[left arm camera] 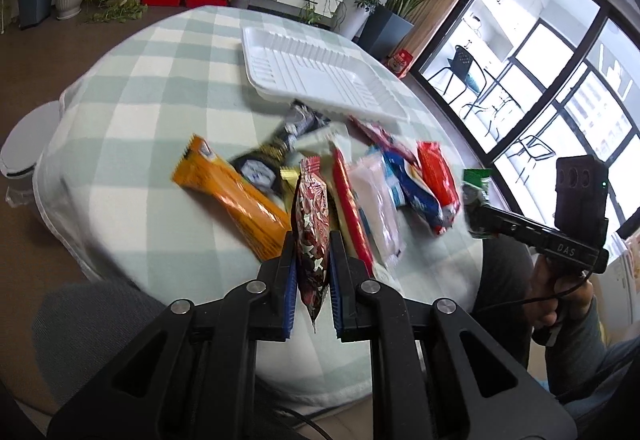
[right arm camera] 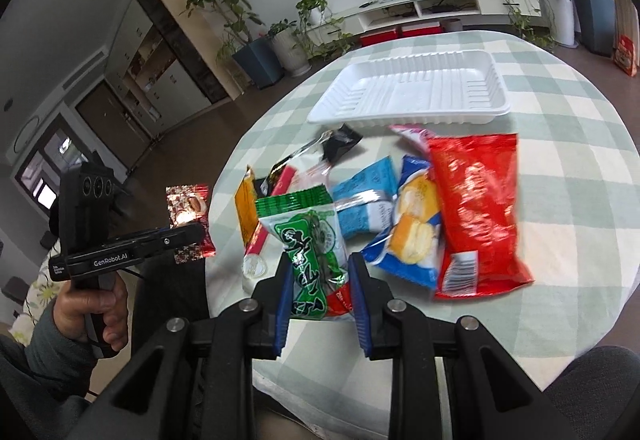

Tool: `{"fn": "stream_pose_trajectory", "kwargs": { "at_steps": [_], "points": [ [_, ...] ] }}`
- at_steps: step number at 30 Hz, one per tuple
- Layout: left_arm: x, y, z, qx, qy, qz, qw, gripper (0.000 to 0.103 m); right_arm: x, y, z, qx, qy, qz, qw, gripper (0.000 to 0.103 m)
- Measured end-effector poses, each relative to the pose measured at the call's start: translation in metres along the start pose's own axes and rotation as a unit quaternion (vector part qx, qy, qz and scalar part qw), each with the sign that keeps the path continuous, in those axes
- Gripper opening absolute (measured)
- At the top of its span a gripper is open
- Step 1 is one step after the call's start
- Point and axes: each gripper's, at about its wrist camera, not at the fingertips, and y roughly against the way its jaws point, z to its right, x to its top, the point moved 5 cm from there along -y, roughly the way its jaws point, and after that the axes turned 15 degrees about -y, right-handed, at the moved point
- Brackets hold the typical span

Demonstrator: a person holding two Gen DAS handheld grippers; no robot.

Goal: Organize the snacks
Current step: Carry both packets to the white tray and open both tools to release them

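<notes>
My left gripper (left arm camera: 312,240) is shut on a red and white patterned snack packet (left arm camera: 312,224), held upright above the table. The same packet (right arm camera: 188,215) shows at the left of the right wrist view, pinched in that gripper (right arm camera: 196,232). My right gripper (right arm camera: 320,260) is shut on a green and white snack packet (right arm camera: 308,240), lifted over the pile; that green packet (left arm camera: 476,195) appears at the right gripper's tip (left arm camera: 478,215) in the left wrist view. A white plastic tray (left arm camera: 316,75) (right arm camera: 412,91) lies empty beyond a heap of snacks on the checked tablecloth (left arm camera: 140,87).
Left on the cloth are an orange bar (left arm camera: 236,199), a large red bag (right arm camera: 476,211), a blue bag of round cakes (right arm camera: 412,224), a light blue packet (right arm camera: 364,203) and a black wrapper (right arm camera: 340,141). Potted plants (right arm camera: 248,39), a low TV shelf and windows surround the table.
</notes>
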Motion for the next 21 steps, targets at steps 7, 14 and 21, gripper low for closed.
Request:
{"fn": "stream_pose_trajectory", "kwargs": {
  "at_steps": [7,14,21],
  "points": [
    [0.083,0.019,-0.043,0.057,-0.047,0.042,0.9964,0.012,0.074,0.046,0.063,-0.035,-0.082,0.077,0.993,0.029],
    [0.181,-0.031,-0.064,0.061,-0.098,0.014,0.9932,0.012,0.170,0.064,0.127,-0.113,-0.149,0.134,0.973,0.029],
    [0.233,-0.123,-0.057,0.041,-0.118,-0.036,0.9914,0.012,0.221,-0.004,0.096,-0.102,-0.096,0.093,0.986,0.029]
  ]
}}
